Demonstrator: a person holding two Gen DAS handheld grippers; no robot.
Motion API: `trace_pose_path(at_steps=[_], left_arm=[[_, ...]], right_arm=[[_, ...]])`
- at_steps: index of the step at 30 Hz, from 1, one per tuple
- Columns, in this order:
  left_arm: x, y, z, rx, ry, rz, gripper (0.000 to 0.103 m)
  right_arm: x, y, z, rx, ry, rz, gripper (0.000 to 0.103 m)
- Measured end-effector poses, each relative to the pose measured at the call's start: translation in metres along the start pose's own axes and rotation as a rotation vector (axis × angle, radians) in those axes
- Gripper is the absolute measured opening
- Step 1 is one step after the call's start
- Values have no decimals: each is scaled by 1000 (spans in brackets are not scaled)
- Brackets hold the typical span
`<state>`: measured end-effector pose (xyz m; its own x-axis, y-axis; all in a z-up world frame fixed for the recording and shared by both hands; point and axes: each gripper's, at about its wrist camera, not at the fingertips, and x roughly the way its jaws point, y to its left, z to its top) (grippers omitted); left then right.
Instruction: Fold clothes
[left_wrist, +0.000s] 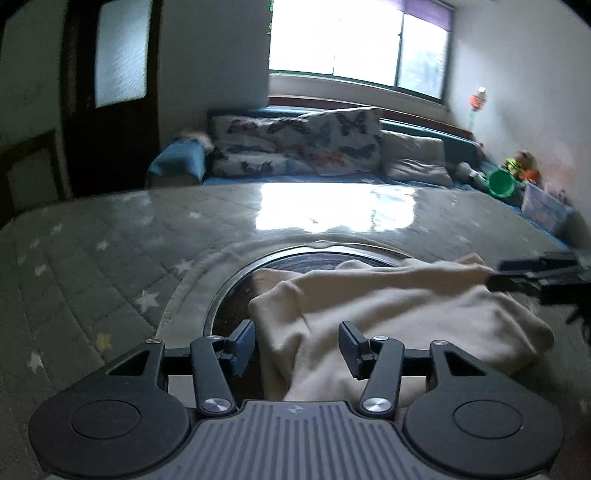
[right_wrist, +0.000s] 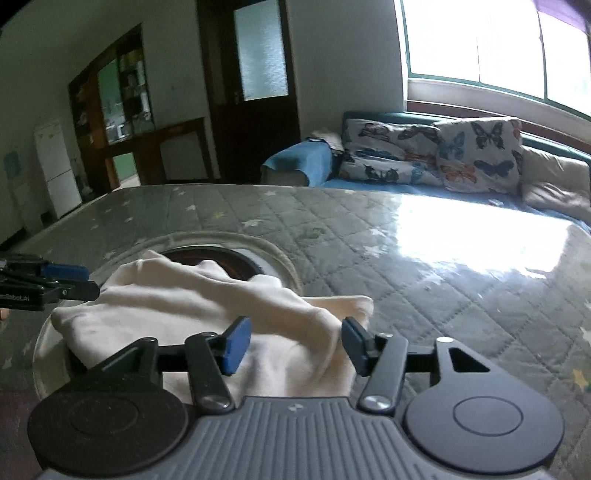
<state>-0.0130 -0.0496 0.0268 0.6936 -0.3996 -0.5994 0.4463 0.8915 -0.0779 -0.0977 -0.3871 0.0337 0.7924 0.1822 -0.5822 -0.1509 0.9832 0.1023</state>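
The cream garment (left_wrist: 388, 314) lies bunched on the worktop (left_wrist: 110, 240), partly over a round dark inset with a metal rim (left_wrist: 236, 280) set into the quilted, star-printed cover. It sits at the near edge of the worktop, close under both cameras. The cloth is doubled over itself in places: one layer rides on another, and a long ridge runs across the top, but the outline is lumpy and the edges do not line up. By my judgement that fits a garment part-way through folding, with at least one lap laid and the squaring and smoothing left; it could equally be a loose heap that only looks lapped. A neat, flat packet is not what shows.

The left tongs (left_wrist: 297, 347) stand wide open, with the near edge of the cloth lying between the pads; they grip nothing. The right tongs (right_wrist: 291, 345) are likewise wide open, a raised fold of the garment sitting in the gap without being pinched. In each view the other tool reaches in from the side beside the cloth; whether its tips touch the fabric I cannot tell.

Beyond the far edge of the worktop stands a sofa (right_wrist: 295, 162) with butterfly cushions (right_wrist: 476, 155) under a bright window (left_wrist: 354, 37).
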Motion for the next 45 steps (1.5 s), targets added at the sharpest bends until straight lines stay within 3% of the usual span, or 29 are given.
trace_pose_path(at_steps=[3, 13, 20, 24, 27, 29, 34, 45], left_arm=[[10, 5, 1, -52, 31, 15, 58], [30, 21, 6, -164, 112, -45, 58], [33, 16, 7, -140, 114, -57, 56], [34, 13, 8, -144, 114, -66, 46], [35, 14, 7, -154, 111, -67, 41], [34, 12, 8, -158, 108, -56, 30], [26, 4, 15, -141, 91, -36, 20], [11, -41, 41, -76, 55, -110, 18]], right_arm=[[1, -8, -4, 35, 15, -4, 56], [7, -30, -10, 158, 28, 25, 56], [14, -35, -14, 222, 23, 35, 55], [18, -33, -13, 237, 22, 39, 47], [23, -31, -12, 242, 28, 56, 26], [22, -29, -12, 244, 19, 57, 16], [9, -29, -8, 241, -29, 66, 11], [-39, -51, -7, 239, -110, 14, 11]])
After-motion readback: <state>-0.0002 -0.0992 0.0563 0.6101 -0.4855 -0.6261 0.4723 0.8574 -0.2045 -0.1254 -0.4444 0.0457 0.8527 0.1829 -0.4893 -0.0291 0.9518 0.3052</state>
